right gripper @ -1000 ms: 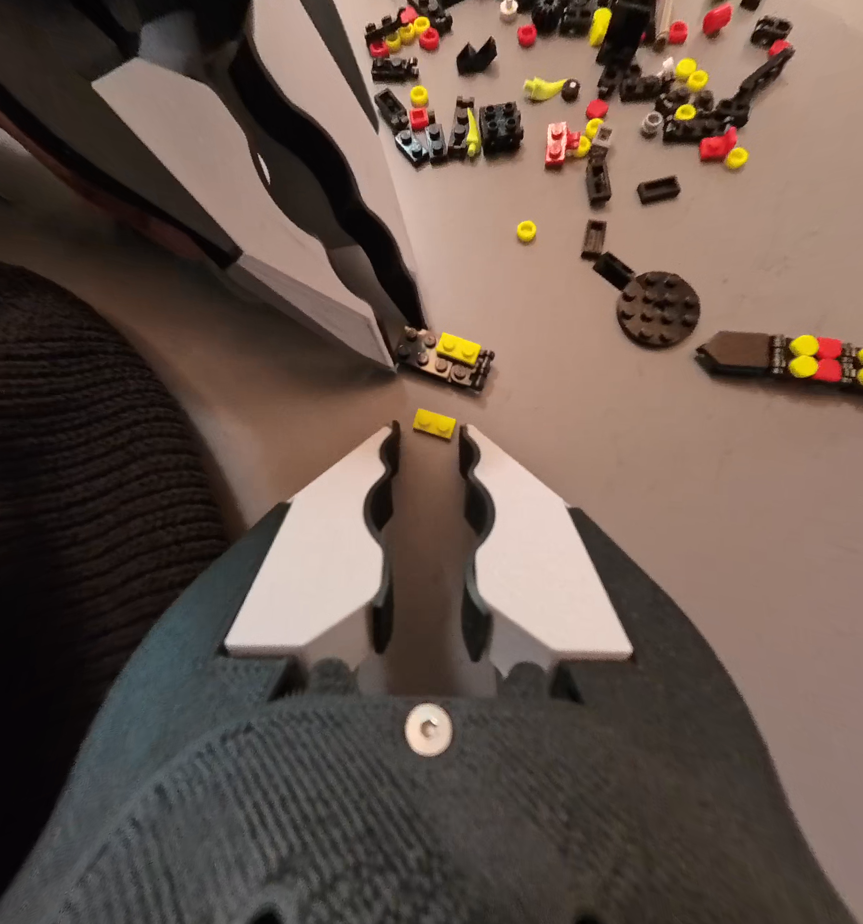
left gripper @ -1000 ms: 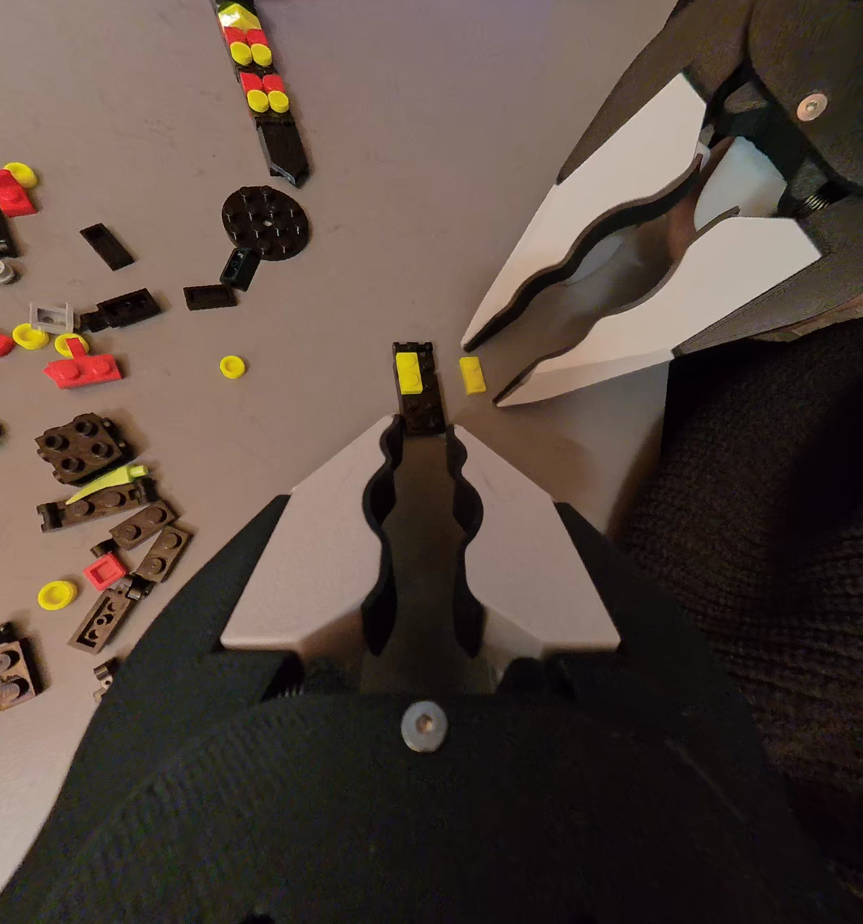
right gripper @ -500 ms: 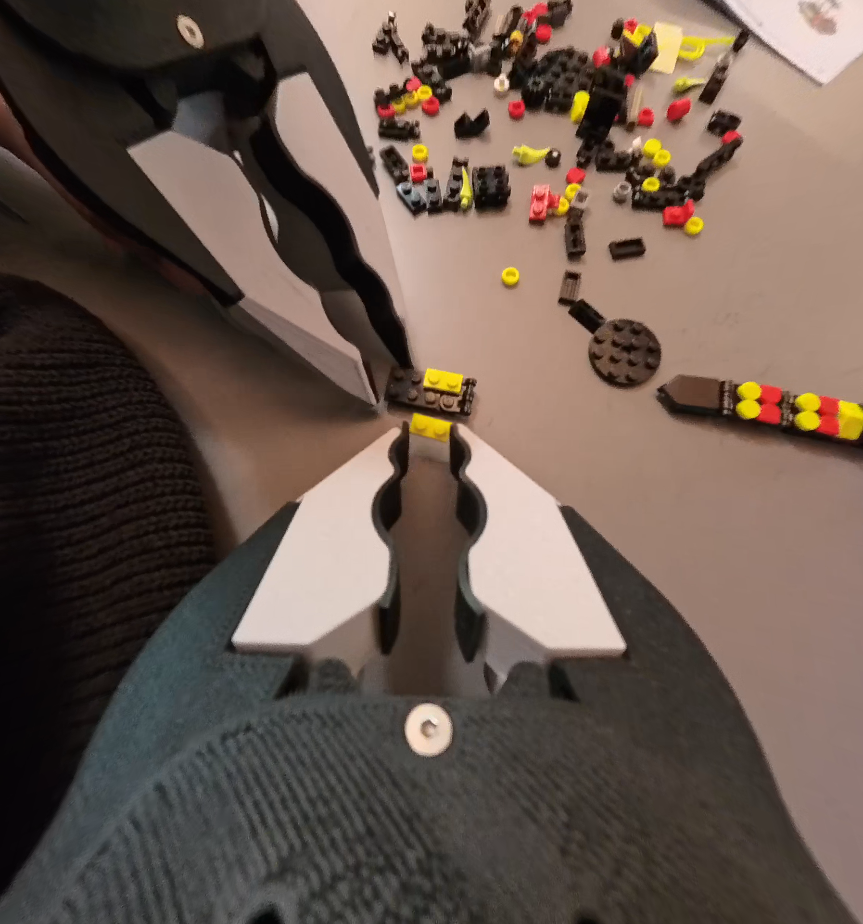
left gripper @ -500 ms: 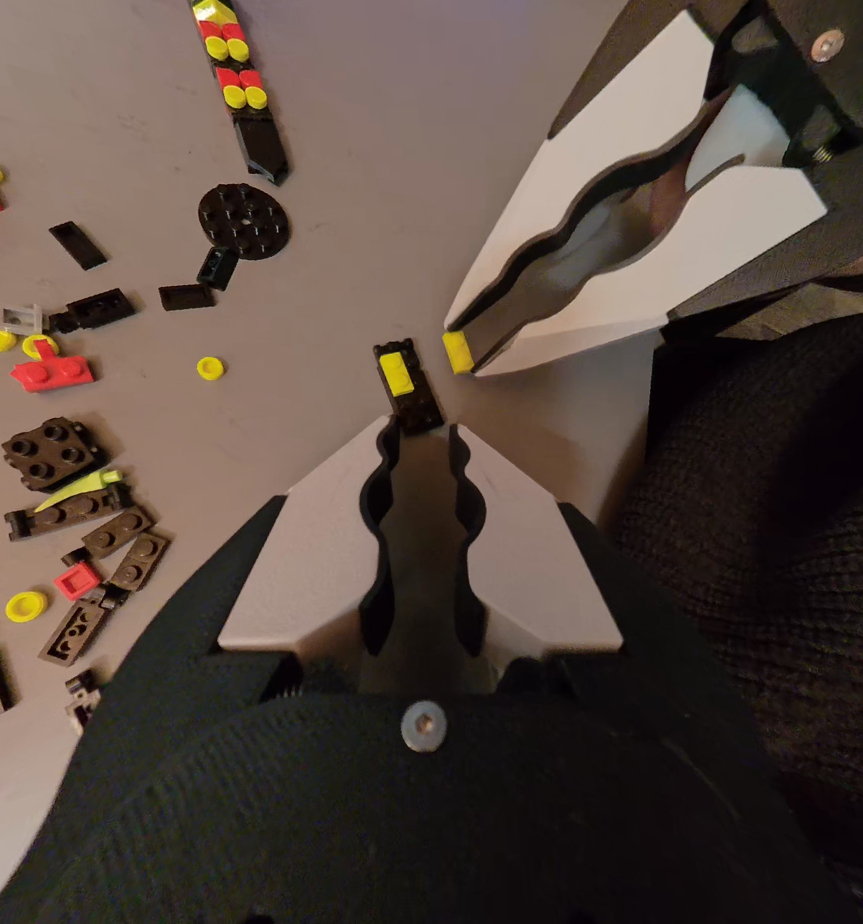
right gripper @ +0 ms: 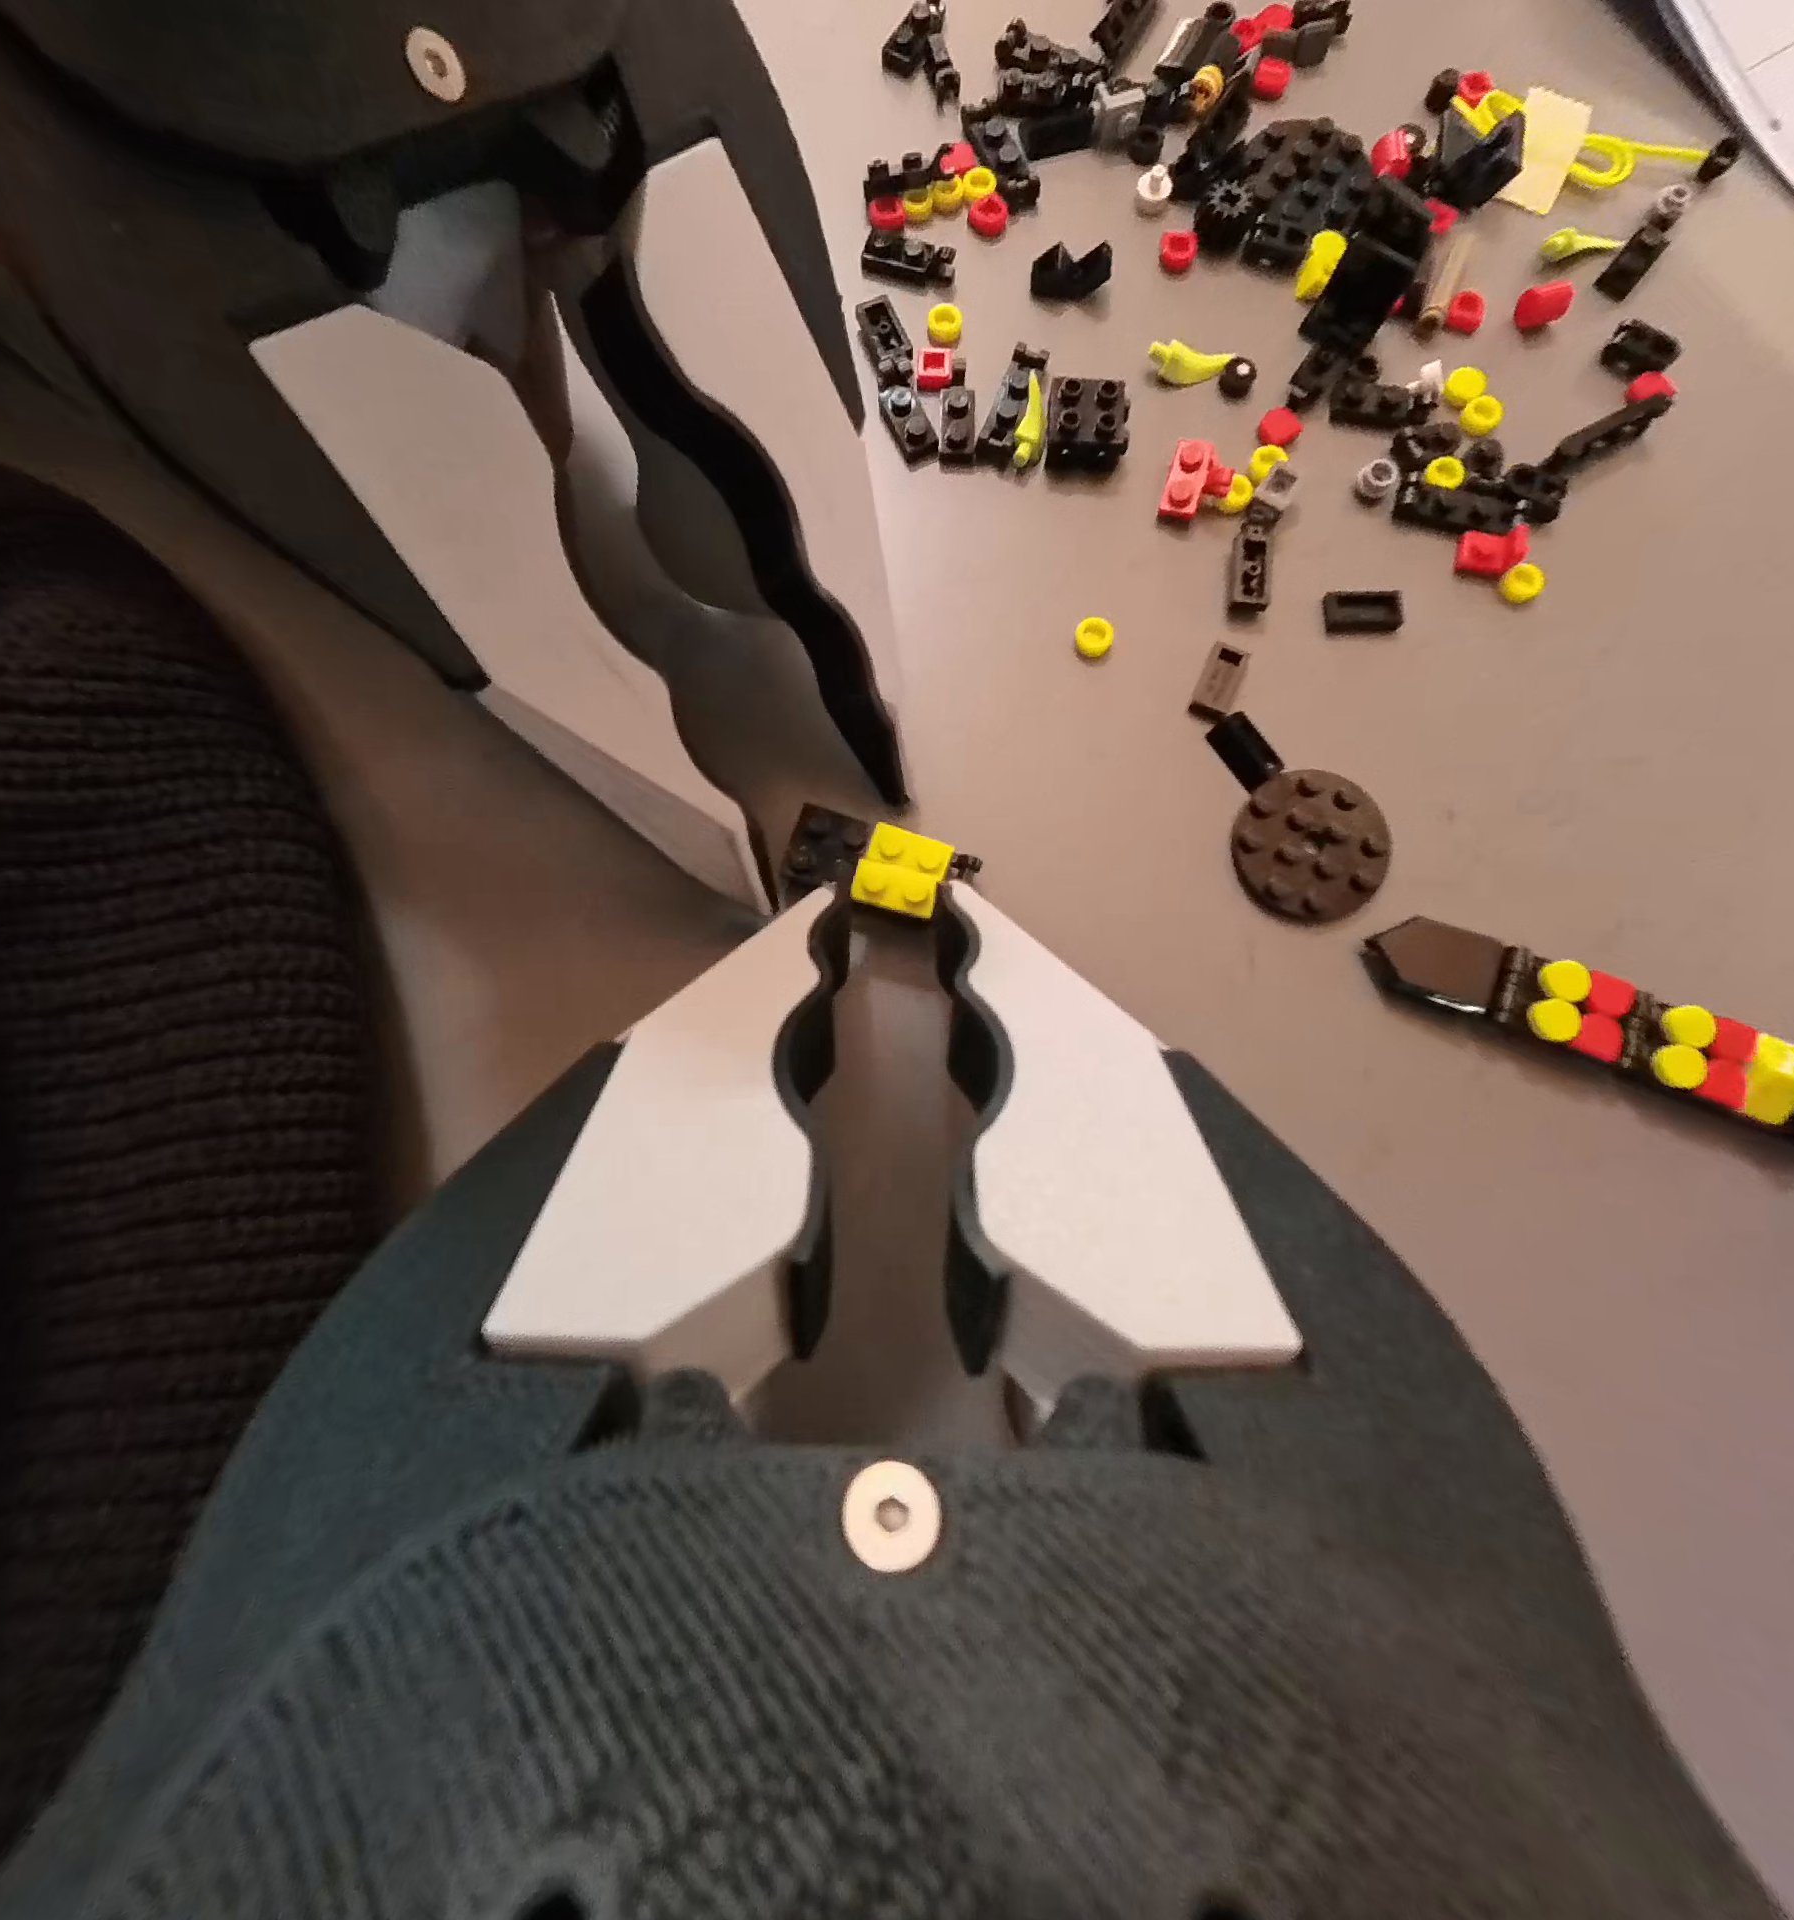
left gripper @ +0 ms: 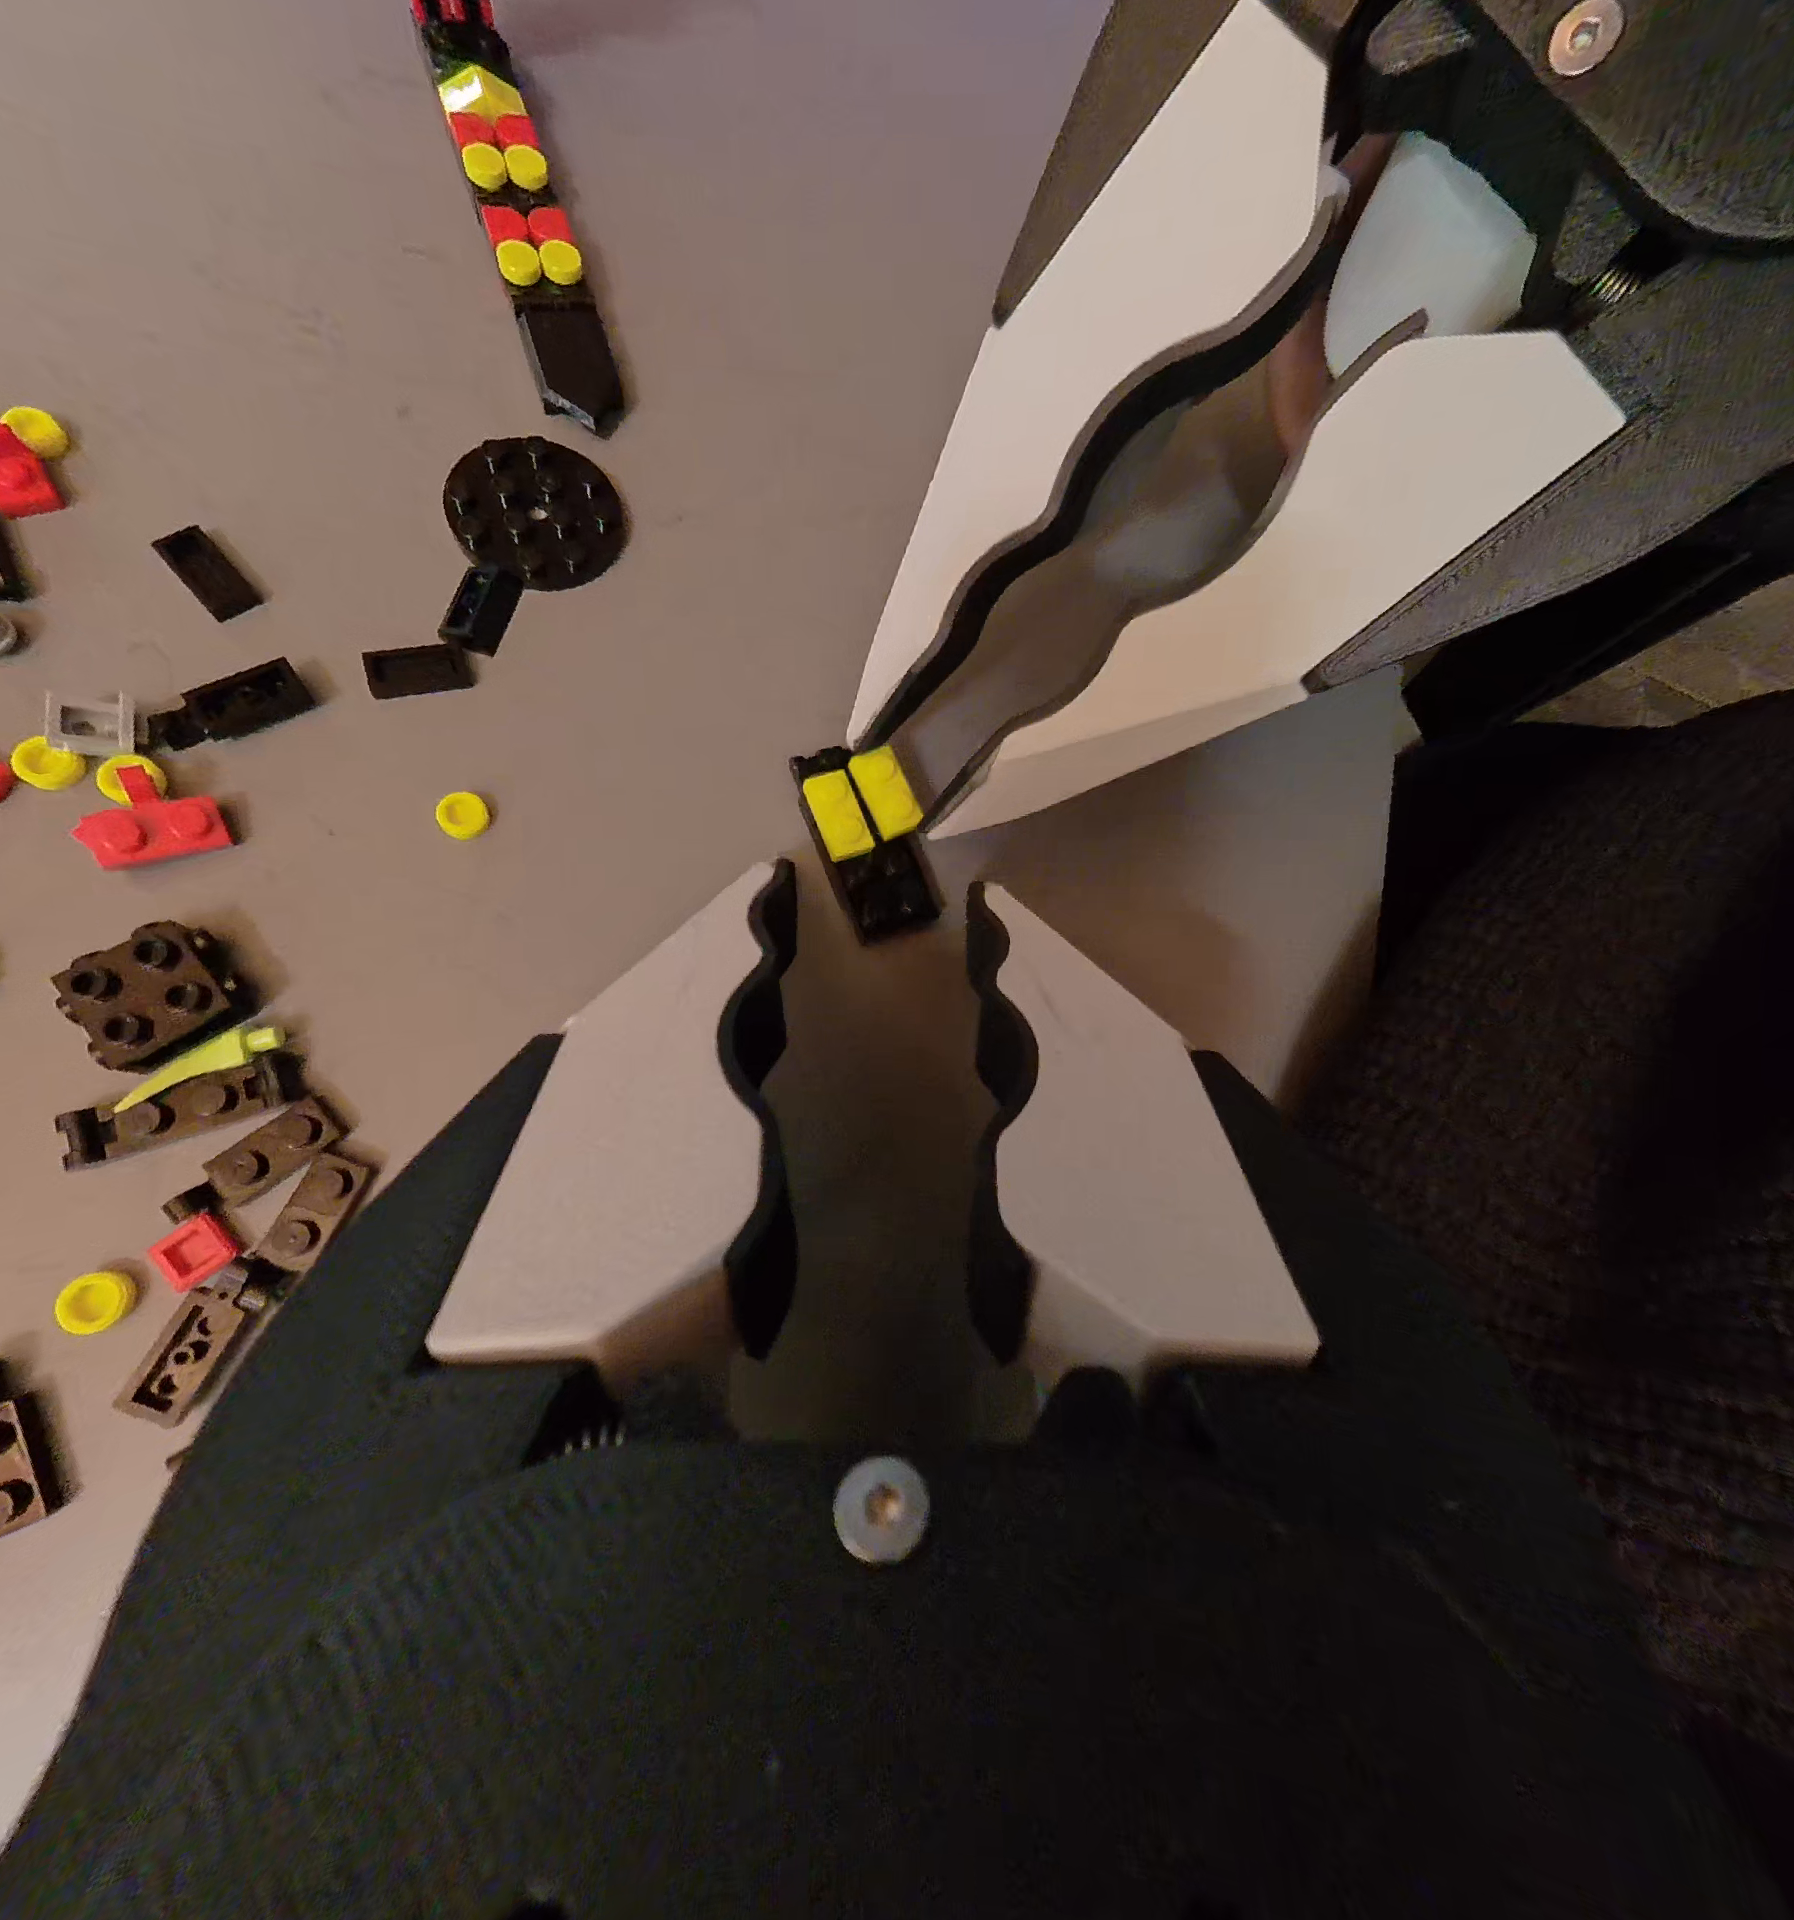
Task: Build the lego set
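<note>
Grey matte tabletop (left gripper: 789,312) | step: right gripper (right gripper: 893,902) pinches small yellow two-stud plate (right gripper: 891,894) beside its twin on black studded base plate (left gripper: 888,894) | left gripper (left gripper: 877,904) parted, straddling base loosely, gripping nothing | next: likely press plate flush, then release | around: black round plate (left gripper: 537,512), striped strip (right gripper: 1641,1023) well apart | obstruction: none.
</note>
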The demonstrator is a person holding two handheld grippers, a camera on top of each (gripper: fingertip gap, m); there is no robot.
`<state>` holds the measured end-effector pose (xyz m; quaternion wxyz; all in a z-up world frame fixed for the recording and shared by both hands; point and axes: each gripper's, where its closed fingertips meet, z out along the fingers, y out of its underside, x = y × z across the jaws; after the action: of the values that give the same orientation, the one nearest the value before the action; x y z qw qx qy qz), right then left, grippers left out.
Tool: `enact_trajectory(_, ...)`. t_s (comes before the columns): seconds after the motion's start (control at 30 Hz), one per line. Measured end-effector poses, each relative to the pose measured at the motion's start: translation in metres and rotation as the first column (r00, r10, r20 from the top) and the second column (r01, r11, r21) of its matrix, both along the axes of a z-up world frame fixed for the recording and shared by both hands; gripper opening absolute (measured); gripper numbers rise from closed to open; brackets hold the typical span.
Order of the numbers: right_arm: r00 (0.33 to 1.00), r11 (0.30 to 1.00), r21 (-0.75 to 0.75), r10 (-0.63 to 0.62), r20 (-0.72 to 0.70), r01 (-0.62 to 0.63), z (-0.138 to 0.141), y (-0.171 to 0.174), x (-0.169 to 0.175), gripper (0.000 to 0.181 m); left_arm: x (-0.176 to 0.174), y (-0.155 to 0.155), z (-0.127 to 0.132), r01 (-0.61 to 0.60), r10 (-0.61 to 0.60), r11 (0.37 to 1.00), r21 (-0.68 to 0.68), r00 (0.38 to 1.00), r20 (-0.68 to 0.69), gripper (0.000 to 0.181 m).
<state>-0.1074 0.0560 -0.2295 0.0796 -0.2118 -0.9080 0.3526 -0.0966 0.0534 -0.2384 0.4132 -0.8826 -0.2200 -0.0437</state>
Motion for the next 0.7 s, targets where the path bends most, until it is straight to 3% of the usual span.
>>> enact_trajectory(0.33,0.999,1.000,0.004,-0.016,0.027,0.016,-0.0033,0.0001,-0.0014,0.014,0.0000,0.0015,-0.0017,0.006,-0.006,1.000,-0.012,1.000,0.002,0.019)
enact_trajectory(0.7,0.999,0.999,0.031,-0.024,0.045,0.022,-0.0036,-0.0006,-0.0015,0.014,0.0000,0.0016,-0.0019,0.005,-0.006,1.000,-0.016,1.000,-0.006,0.019)
